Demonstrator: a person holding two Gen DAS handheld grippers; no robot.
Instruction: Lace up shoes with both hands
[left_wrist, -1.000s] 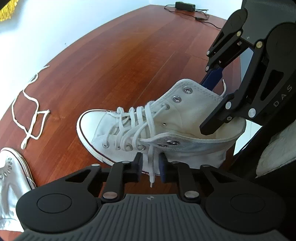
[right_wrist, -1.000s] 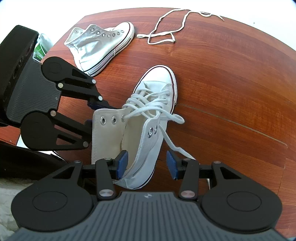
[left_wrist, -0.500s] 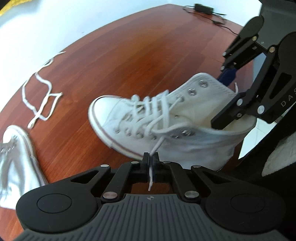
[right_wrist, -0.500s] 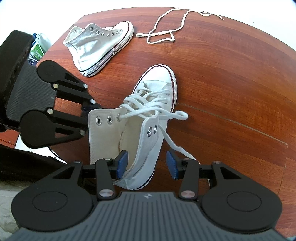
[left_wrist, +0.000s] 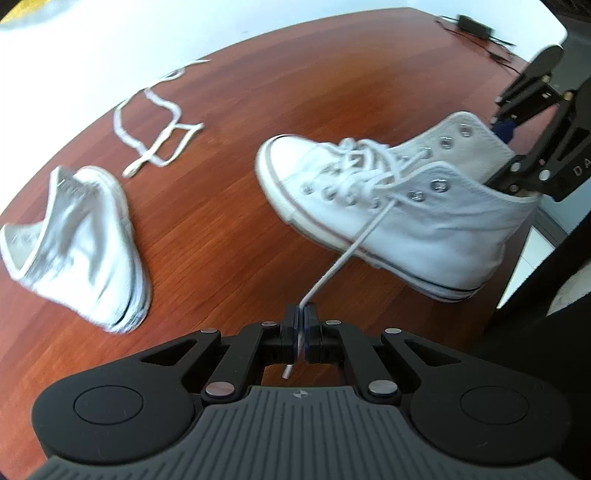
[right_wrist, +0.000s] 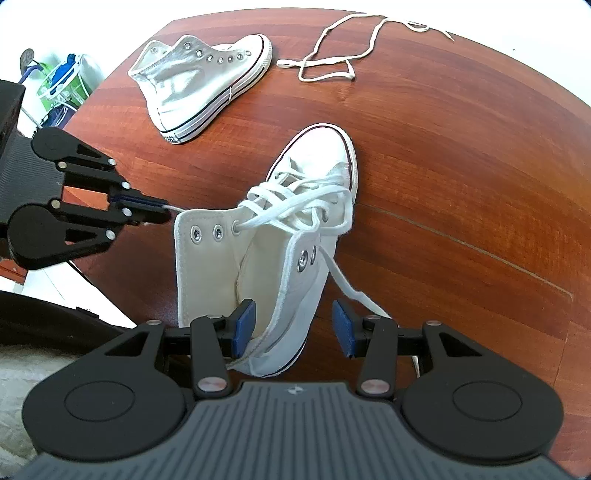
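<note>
Reddish-brown wooden tabletop (right_wrist: 461, 155) fills both views, its rounded edge against a white background. White high-top shoe (right_wrist: 295, 236) stands near the table edge, toe pointing away from the right wrist camera, part-laced: crossings run up the lower eyelets, top eyelets bare. Second high-top (right_wrist: 207, 85), unlaced, lies on its side further out on the table, well apart from the first; blurred in the left wrist view (left_wrist: 85, 236). Right gripper (right_wrist: 291, 325) straddles the heel collar of the laced shoe: one blue pad inside the shoe opening, the other outside the shoe's outer wall, jaws about half open. Whether the pads actually press the canvas cannot be told from this angle; a gap shows beside the outer pad. Left gripper (left_wrist: 303, 332) is closed tight on the shoelace (left_wrist: 347, 254), pinching it close to its end, with the tip poking out behind the pads. From there the lace runs straight and taut up to an eyelet on the near side of the shoe. In the right wrist view the same gripper (right_wrist: 162, 210) sits just beside the collar. Other lace end (right_wrist: 347, 288) hangs loose over the shoe's far side onto the table. Spare loose lace (right_wrist: 332, 59) lies tangled past the unlaced shoe. Small dark adapter with cable (left_wrist: 476, 27) at the far table edge.
</note>
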